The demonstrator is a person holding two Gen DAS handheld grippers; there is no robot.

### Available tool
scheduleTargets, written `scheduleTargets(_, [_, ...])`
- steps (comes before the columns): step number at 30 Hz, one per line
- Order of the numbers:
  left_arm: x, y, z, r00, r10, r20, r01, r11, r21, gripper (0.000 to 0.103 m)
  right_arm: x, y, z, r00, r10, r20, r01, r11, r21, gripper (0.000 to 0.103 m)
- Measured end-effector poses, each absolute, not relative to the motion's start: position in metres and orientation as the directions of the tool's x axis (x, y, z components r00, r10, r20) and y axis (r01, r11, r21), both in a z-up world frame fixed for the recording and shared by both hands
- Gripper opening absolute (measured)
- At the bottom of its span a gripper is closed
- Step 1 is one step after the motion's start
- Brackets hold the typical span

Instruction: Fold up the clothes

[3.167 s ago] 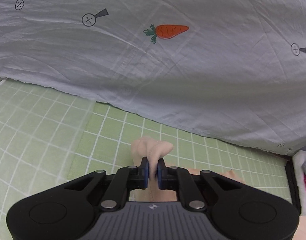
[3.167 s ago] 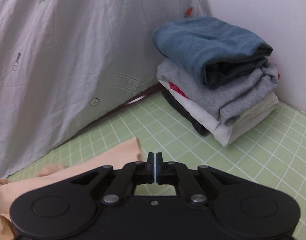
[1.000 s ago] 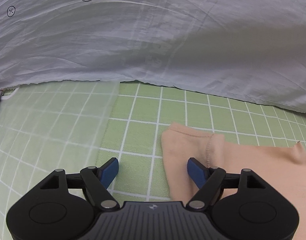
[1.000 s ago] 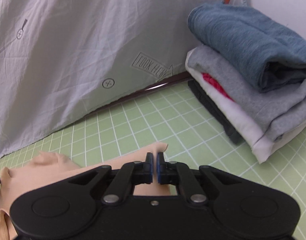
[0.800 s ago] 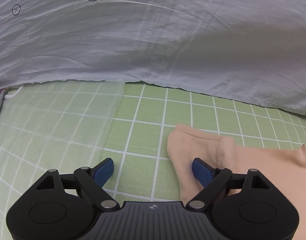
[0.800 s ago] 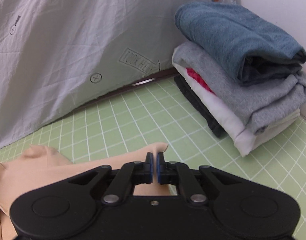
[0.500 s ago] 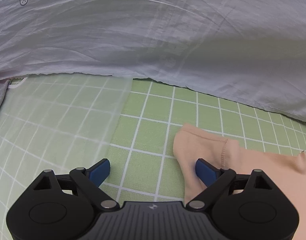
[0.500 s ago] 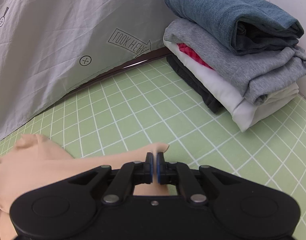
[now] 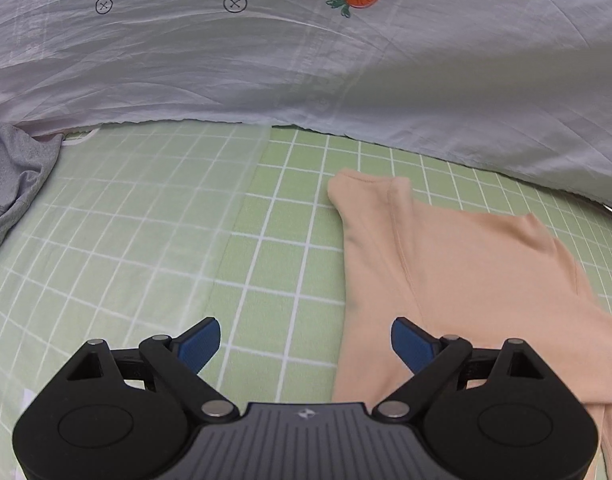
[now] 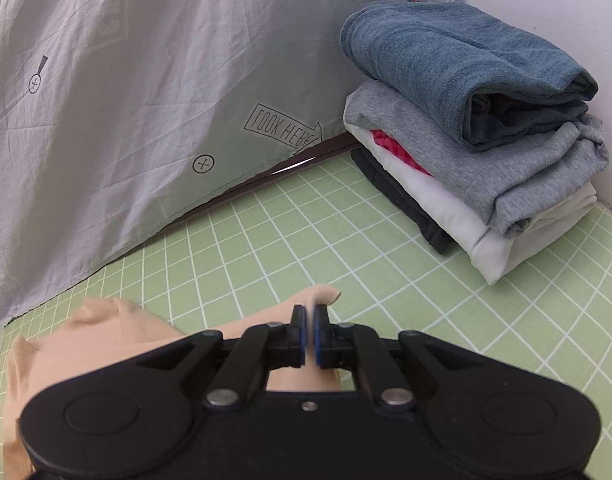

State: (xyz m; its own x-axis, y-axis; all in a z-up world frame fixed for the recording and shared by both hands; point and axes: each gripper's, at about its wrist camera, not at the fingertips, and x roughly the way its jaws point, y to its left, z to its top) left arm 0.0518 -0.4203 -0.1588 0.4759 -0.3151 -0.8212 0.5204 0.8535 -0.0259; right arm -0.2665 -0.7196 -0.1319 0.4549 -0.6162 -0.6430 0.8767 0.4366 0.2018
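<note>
A peach garment (image 9: 457, 264) lies flat on the green grid mat (image 9: 154, 232), with a sleeve end pointing toward the back. My left gripper (image 9: 306, 340) is open and empty above the mat, its right finger over the garment's left edge. In the right wrist view the same peach garment (image 10: 106, 332) stretches left, and my right gripper (image 10: 309, 332) is shut on its right corner, holding it just above the mat (image 10: 385, 280).
A white sheet with carrot prints (image 9: 306, 60) hangs along the back. A crumpled grey garment (image 9: 10, 176) lies at the left. A stack of folded clothes (image 10: 473, 120), blue on top, stands at the right by the wall.
My left gripper let go of the garment earlier and has now pulled back and up, showing more of it. My right gripper stays shut on the corner and shifted slightly.
</note>
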Motion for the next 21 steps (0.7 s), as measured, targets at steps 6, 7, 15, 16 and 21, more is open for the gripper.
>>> scheduleTargets(6, [0.011,-0.426,-0.179,0.469,-0.247,-0.848,0.596,0.797,0.098,0.092,-0.275,-0.704,-0.127,0.478,-0.611,-0.631,0.867,0.44,0.232,0.004])
scheduleTargets(7, [0.008,-0.424,-0.178,0.47,-0.247,-0.847,0.593,0.799,0.096,0.092,-0.276,-0.702,-0.127,0.481,-0.609,-0.631,0.866,0.44,0.236,0.004])
scheduleTargets(15, [-0.009,-0.413,-0.179,0.417,-0.265,-0.87,0.607,0.793,0.049,0.092,-0.284,-0.685,-0.125,0.511,-0.591,-0.625,0.852,0.444,0.277,0.004])
scheduleTargets(16, [-0.01,-0.411,-0.178,0.414,-0.267,-0.87,0.604,0.796,0.043,0.092,-0.283,-0.682,-0.123,0.521,-0.589,-0.617,0.845,0.456,0.279,0.004])
scheduleTargets(21, [-0.015,-0.4,-0.176,0.4,-0.277,-0.874,0.59,0.808,0.014,0.092,-0.277,-0.668,-0.111,0.576,-0.574,-0.581,0.806,0.516,0.29,0.004])
